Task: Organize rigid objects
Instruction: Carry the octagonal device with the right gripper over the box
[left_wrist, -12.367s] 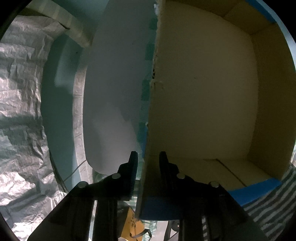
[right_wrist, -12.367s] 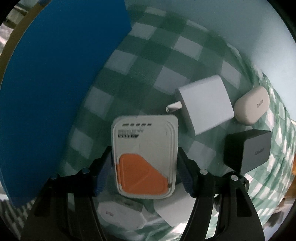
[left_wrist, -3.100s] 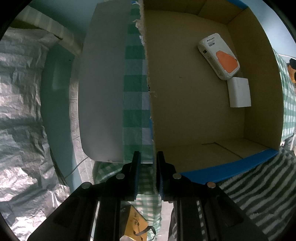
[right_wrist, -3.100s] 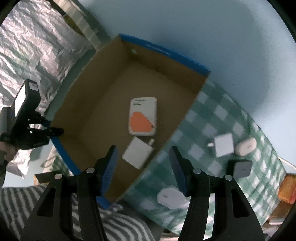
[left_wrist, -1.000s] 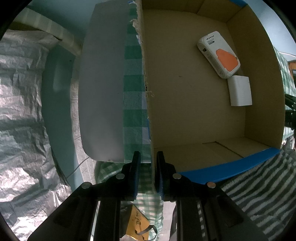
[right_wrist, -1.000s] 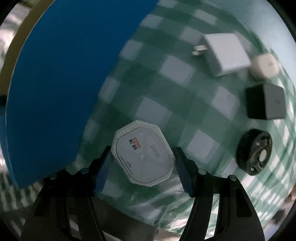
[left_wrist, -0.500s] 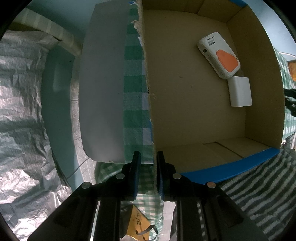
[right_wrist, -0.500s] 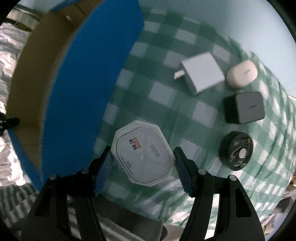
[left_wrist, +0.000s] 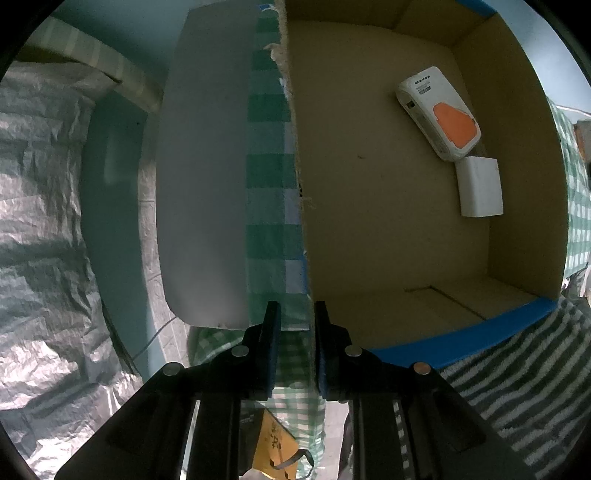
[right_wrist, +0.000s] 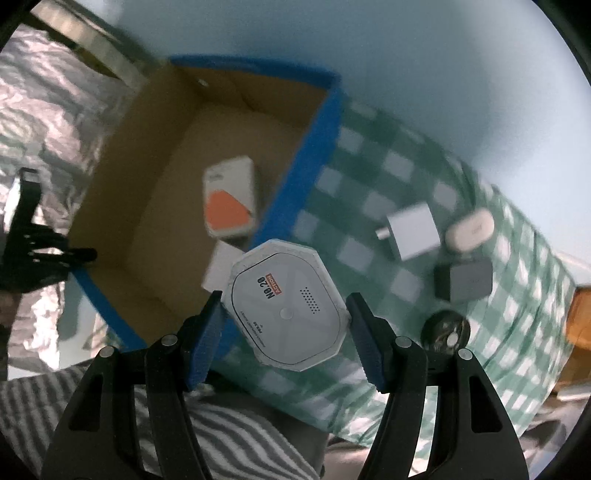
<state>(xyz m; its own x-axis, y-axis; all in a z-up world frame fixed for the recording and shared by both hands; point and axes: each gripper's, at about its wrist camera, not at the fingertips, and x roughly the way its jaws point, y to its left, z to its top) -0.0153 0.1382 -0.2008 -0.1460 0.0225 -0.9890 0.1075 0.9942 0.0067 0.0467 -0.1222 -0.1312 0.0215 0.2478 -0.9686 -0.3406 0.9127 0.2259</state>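
My right gripper (right_wrist: 286, 330) is shut on a white octagonal device (right_wrist: 284, 308) and holds it in the air over the near right corner of the blue-edged cardboard box (right_wrist: 314, 147). The box holds a white and orange device (right_wrist: 231, 203) and a white block (right_wrist: 218, 269); both also show in the left wrist view, the device (left_wrist: 439, 110) and the block (left_wrist: 480, 186). My left gripper (left_wrist: 295, 325) is shut on the box's left wall (left_wrist: 301, 184). On the green checked cloth (right_wrist: 369, 206) lie a white charger (right_wrist: 413, 227), a white case (right_wrist: 469, 230), a grey cube (right_wrist: 465, 282) and a black round part (right_wrist: 445, 334).
Crinkled silver foil (left_wrist: 37, 221) lies to the left of the box. A grey panel (left_wrist: 203, 184) stands beside the box's left wall. A striped towel (left_wrist: 517, 369) lies at the box's near edge. An orange item (right_wrist: 580, 317) sits at the cloth's right edge.
My right gripper has lifted the octagonal device off the cloth and carried it up and left toward the box. The left gripper has kept its hold on the box wall.
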